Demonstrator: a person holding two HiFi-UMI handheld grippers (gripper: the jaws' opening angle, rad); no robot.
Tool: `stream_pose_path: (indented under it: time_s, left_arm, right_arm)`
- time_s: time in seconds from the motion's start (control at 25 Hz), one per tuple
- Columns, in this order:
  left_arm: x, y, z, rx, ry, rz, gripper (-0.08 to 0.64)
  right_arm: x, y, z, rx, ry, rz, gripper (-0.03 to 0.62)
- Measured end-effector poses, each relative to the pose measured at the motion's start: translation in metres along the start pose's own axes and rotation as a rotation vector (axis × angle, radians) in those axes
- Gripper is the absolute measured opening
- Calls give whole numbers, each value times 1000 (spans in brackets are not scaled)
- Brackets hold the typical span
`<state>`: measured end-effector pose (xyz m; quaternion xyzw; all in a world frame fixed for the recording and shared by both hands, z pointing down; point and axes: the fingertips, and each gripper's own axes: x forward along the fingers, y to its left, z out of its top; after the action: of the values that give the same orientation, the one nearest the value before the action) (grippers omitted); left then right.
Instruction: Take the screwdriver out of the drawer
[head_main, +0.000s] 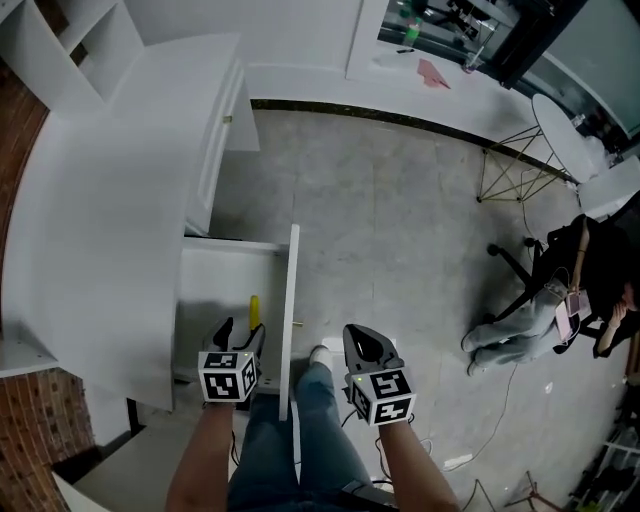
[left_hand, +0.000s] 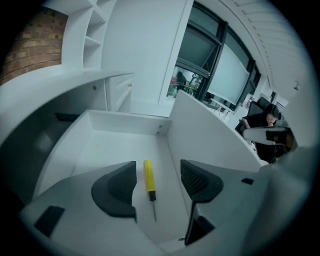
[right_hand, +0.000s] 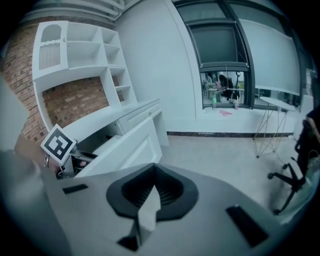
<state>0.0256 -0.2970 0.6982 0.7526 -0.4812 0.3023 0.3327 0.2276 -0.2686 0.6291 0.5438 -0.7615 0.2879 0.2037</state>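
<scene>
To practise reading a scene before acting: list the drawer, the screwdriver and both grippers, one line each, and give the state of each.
drawer: pulled open.
screwdriver: lying flat on the drawer floor, not gripped.
left gripper: open, jaws apart and lined up on the screwdriver, not touching it.
right gripper: shut, nothing between its jaws.

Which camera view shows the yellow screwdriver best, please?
The left gripper view: the whole screwdriver, handle to tip, lies in the drawer, framed by the open left tongs. The head view shows only its yellow handle; the right gripper view misses it.
</scene>
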Motion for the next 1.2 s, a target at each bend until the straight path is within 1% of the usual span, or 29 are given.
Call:
stream_pose_path:
  time_s: [0.08,0.16,0.24,0.36,0.4,0.48,0.6,0.64,0.76,0.88,1.04,1.2]
  left_arm:
    - [17,5,-15,-20,63,15,284]
    - [32,10,-29,-19,121,32,284]
    - [46,14,-41,-18,166,45,284]
    - [63,23,-56,-49,224,57,272]
    - [66,27,-60,-53,241,64,260]
    - [70,34,-64,-34,262,96,182]
    - [71,42,-66,9,268,141,92]
    - [71,43,-67,19,272,142,84]
    - [71,43,-67,32,290,125,84]
    - [67,40,-62,30,280,106,83]
    - [50,32,-41,29,231,79,83]
    - [23,22,-11,36,152,50,83]
  right_arm:
    - [12,-6,-16,14,38,-3,11]
    - [22,-11,-27,27,66,-1,11]
    - [29,-15,-36,30,89,6,11]
    - [37,-22,-45,26,115,8,11]
    - [38,-24,-48,28,122,6,11]
    - [39,-30,-54,36,137,-2,11]
    - [39,-36,-63,41,161,-13,11]
    - [39,-36,-66,39,168,-13,11]
    - [38,-31,-69,26,179,-5,11]
    - [36,-24,-63,13,172,-1,11]
    - [27,-16,-41,2,138,-7,11]
    - [13,0,-12,-7,84,6,11]
